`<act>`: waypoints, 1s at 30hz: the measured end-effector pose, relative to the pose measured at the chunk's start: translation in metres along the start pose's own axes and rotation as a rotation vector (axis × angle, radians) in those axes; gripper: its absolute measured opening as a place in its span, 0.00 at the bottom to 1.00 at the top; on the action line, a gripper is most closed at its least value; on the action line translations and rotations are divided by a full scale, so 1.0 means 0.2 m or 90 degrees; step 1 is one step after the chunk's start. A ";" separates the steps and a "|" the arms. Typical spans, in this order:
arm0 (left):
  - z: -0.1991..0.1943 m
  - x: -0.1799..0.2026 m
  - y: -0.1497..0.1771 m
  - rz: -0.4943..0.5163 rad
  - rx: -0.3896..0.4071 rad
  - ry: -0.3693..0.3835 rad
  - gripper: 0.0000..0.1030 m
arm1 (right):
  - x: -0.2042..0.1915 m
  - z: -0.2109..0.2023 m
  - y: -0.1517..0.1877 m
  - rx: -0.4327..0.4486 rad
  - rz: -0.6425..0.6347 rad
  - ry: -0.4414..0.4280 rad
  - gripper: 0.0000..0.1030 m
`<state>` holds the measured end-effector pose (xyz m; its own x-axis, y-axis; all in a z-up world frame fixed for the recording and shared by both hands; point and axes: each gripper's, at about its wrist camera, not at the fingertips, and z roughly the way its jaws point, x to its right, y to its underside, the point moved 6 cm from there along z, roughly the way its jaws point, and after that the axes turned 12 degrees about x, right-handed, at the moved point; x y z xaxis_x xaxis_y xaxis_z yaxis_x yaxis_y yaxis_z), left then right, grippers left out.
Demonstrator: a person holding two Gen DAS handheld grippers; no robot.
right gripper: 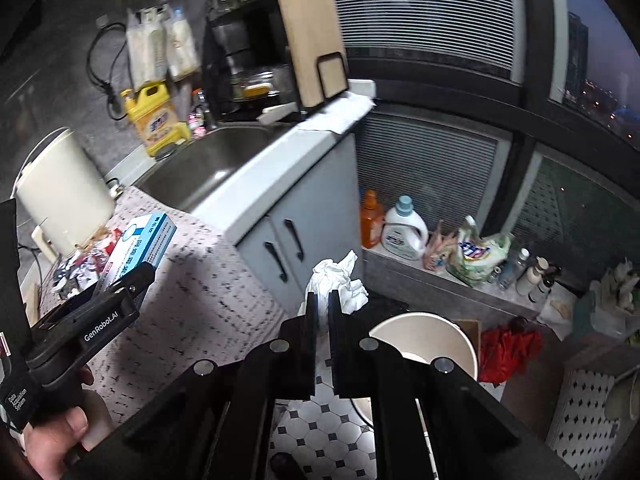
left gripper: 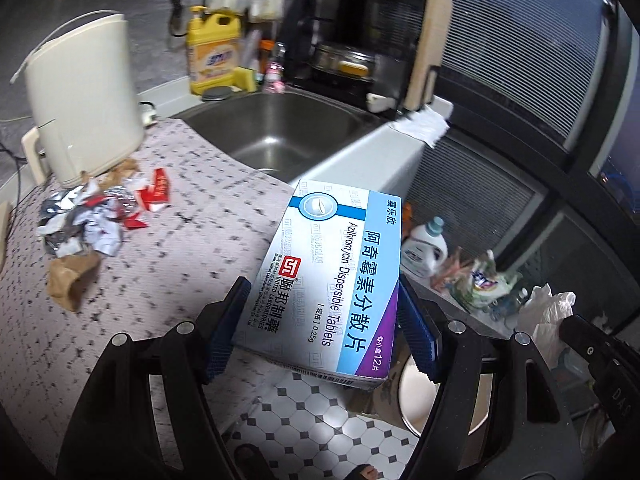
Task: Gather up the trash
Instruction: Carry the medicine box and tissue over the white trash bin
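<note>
Tabletop: counter covered by a pale mat (left gripper: 168,280) speckled with dark marks, beside a steel sink (left gripper: 276,132).
On the tabletop: cream plastic bucket (left gripper: 84,96) at the back; heap of torn red, silver and white wrappers (left gripper: 100,208) at its foot; crumpled brown paper scrap (left gripper: 72,276) just in front of the heap.
Floor: white tiles with black diamonds (left gripper: 320,412), carrying a round cream bin (right gripper: 432,344).

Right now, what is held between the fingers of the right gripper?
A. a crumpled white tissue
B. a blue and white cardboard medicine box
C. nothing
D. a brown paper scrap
A: in the right wrist view, the right gripper has its fingers closed on the crumpled white tissue; the blue and white cardboard medicine box sits in the left gripper.
</note>
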<state>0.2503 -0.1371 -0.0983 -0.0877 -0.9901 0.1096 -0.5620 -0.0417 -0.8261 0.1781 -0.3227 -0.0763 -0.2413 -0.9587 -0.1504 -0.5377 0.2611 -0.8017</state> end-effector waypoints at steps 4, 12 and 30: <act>0.05 0.17 0.06 0.021 -0.020 0.025 0.70 | 0.15 -0.01 0.05 -0.009 0.019 0.025 0.06; 0.21 0.41 0.23 0.057 -0.070 0.050 0.70 | 0.37 0.06 0.19 -0.032 0.042 0.058 0.06; 0.42 0.64 0.61 0.110 -0.161 0.093 0.70 | 0.76 0.18 0.56 -0.076 0.126 0.148 0.57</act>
<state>0.2399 -0.2802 -0.2317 -0.3060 -0.9493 0.0721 -0.7132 0.1784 -0.6778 0.1094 -0.4431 -0.2097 -0.5211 -0.8404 -0.1486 -0.5502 0.4639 -0.6943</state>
